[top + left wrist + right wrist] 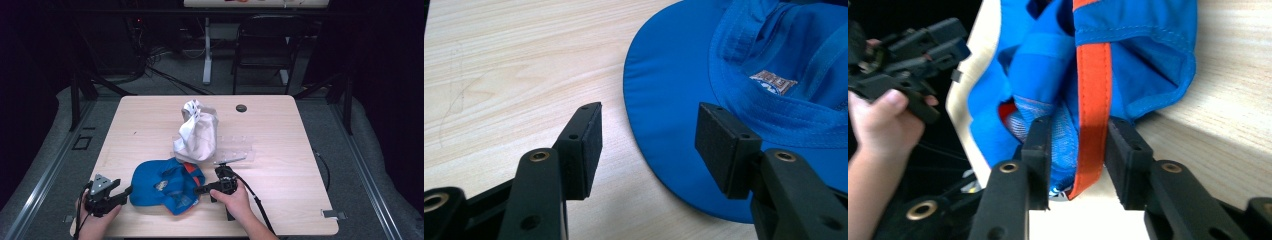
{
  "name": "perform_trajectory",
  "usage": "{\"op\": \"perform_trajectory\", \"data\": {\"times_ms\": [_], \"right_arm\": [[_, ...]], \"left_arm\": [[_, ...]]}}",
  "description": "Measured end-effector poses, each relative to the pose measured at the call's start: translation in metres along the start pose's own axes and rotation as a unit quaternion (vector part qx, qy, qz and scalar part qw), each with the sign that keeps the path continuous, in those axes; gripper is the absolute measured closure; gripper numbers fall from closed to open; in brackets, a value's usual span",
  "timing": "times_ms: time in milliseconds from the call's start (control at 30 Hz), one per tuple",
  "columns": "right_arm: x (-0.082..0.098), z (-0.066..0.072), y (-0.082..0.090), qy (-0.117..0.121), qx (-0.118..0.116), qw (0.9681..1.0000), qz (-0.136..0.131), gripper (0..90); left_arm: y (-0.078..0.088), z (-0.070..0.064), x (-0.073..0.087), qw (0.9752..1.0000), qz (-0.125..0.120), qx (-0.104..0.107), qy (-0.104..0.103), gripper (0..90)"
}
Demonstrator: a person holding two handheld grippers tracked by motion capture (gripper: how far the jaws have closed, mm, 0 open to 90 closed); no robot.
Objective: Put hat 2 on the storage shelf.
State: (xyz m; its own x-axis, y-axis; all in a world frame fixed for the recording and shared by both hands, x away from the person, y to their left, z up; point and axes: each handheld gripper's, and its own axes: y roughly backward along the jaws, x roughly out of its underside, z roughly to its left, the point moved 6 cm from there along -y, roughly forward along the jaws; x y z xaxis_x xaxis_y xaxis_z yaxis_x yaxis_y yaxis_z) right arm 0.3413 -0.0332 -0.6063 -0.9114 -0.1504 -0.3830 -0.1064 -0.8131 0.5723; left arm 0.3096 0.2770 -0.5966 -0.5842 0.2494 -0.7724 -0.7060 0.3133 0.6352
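A blue cap (165, 187) with an orange strap lies upside down near the front edge of the wooden table (290, 175). My left gripper (128, 190) is at the cap's left side, open, with its jaws straddling the edge of the blue brim (674, 90); in its own view the left gripper (649, 145) holds nothing. My right gripper (198, 189) is at the cap's right side. In its own view the right gripper (1078, 145) is shut on bunched blue fabric, mesh and the orange strap (1093, 85) of the cap (1143, 55).
Behind the cap lies a crumpled white cloth item (196, 132) beside a clear plastic package (236, 149). A small dark round hole (241, 108) sits near the table's far edge. A black chair (265, 45) stands beyond the table.
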Motion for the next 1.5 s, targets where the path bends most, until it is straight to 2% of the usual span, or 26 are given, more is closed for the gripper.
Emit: {"op": "perform_trajectory", "data": {"times_ms": [200,267,333,367,600,633,700,800,833,1033,1067,1133,1167,1200,1233,1267,1300,1333,1367,1400,1433,1467,1500], "right_arm": [[-0.002,0.003,0.008,-0.008,-0.011,0.9999,-0.008,72.7],[-0.004,0.002,0.011,-0.017,-0.001,0.9997,-0.019,76.9],[-0.004,0.001,0.012,-0.014,0.006,0.9996,-0.024,77.3],[-0.005,0.002,0.012,-0.019,0.009,0.9994,-0.029,77.5],[-0.001,0.006,0.015,-0.018,0.003,0.9997,-0.017,78.2],[0.0,0.006,0.016,-0.011,0.0,0.9999,-0.01,78.2],[0.005,0.009,0.02,-0.018,-0.014,0.9997,0.006,78.3],[0.008,0.01,0.024,-0.021,-0.021,0.9995,0.012,78.3],[0.01,0.009,0.03,-0.03,-0.021,0.9993,0.01,78.2],[0.012,0.004,0.047,-0.041,-0.023,0.9989,-0.005,78.3],[0.012,0.002,0.054,-0.046,-0.022,0.9986,-0.016,78.2],[0.014,0.0,0.063,-0.05,-0.016,0.9985,-0.017,78.2],[0.013,0.0,0.067,-0.062,-0.009,0.9976,-0.03,78.2],[0.013,0.0,0.067,-0.062,-0.009,0.9976,-0.03,78.2],[0.014,-0.002,0.073,-0.051,-0.009,0.9984,-0.022,78.2],[0.015,-0.001,0.081,-0.067,-0.003,0.9968,-0.044,78.2],[0.016,-0.004,0.088,-0.052,0.004,0.9982,-0.031,78.2],[0.016,-0.004,0.088,-0.052,0.004,0.9982,-0.031,78.2],[0.017,-0.006,0.096,-0.043,0.024,0.9985,-0.024,78.2],[0.018,-0.003,0.105,-0.05,0.018,0.998,-0.035,78.3],[0.018,-0.003,0.105,-0.05,0.018,0.998,-0.035,78.3],[0.019,-0.003,0.112,-0.05,0.014,0.9981,-0.033,78.3],[0.02,-0.004,0.116,-0.047,0.028,0.9983,-0.022,78.3]], "left_arm": [[-0.001,0.0,0.0,1.0,0.003,0.001,-0.001,45.0],[-0.001,-0.001,0.0,1.0,0.007,0.0,-0.004,45.0],[-0.002,-0.002,-0.001,1.0,0.002,0.002,-0.006,45.0],[-0.002,-0.002,-0.001,1.0,0.002,0.001,-0.008,45.0],[-0.002,-0.001,-0.002,1.0,-0.001,0.002,-0.005,45.0],[-0.003,-0.001,-0.003,1.0,-0.005,0.003,-0.004,45.0],[-0.004,-0.002,-0.004,0.9999,-0.001,0.006,-0.009,45.1],[-0.006,-0.003,-0.005,0.9999,-0.003,0.009,-0.009,45.1],[-0.007,-0.003,-0.006,0.9999,-0.001,0.011,-0.011,45.1],[-0.012,-0.006,-0.011,0.9997,-0.006,0.016,-0.017,45.2],[-0.013,-0.008,-0.013,0.9996,-0.003,0.021,-0.02,45.2],[-0.014,-0.009,-0.015,0.9995,-0.005,0.023,-0.02,45.3],[-0.016,-0.01,-0.017,0.9994,-0.006,0.022,-0.024,45.2],[-0.016,-0.01,-0.017,0.9994,-0.006,0.022,-0.024,45.2],[-0.018,-0.011,-0.018,0.9993,-0.008,0.027,-0.024,45.2],[-0.018,-0.011,-0.019,0.9992,-0.005,0.028,-0.028,45.2],[-0.02,-0.013,-0.022,0.9991,-0.008,0.031,-0.028,45.4],[-0.02,-0.013,-0.022,0.9991,-0.008,0.031,-0.028,45.6],[-0.021,-0.013,-0.023,0.999,-0.006,0.031,-0.031,45.6],[-0.023,-0.014,-0.025,0.9988,-0.011,0.036,-0.031,45.8],[-0.023,-0.014,-0.025,0.9988,-0.011,0.036,-0.031,45.8],[-0.023,-0.014,-0.025,0.9987,-0.009,0.036,-0.033,45.8],[-0.023,-0.014,-0.026,0.9988,-0.01,0.037,-0.032,45.8]]}}
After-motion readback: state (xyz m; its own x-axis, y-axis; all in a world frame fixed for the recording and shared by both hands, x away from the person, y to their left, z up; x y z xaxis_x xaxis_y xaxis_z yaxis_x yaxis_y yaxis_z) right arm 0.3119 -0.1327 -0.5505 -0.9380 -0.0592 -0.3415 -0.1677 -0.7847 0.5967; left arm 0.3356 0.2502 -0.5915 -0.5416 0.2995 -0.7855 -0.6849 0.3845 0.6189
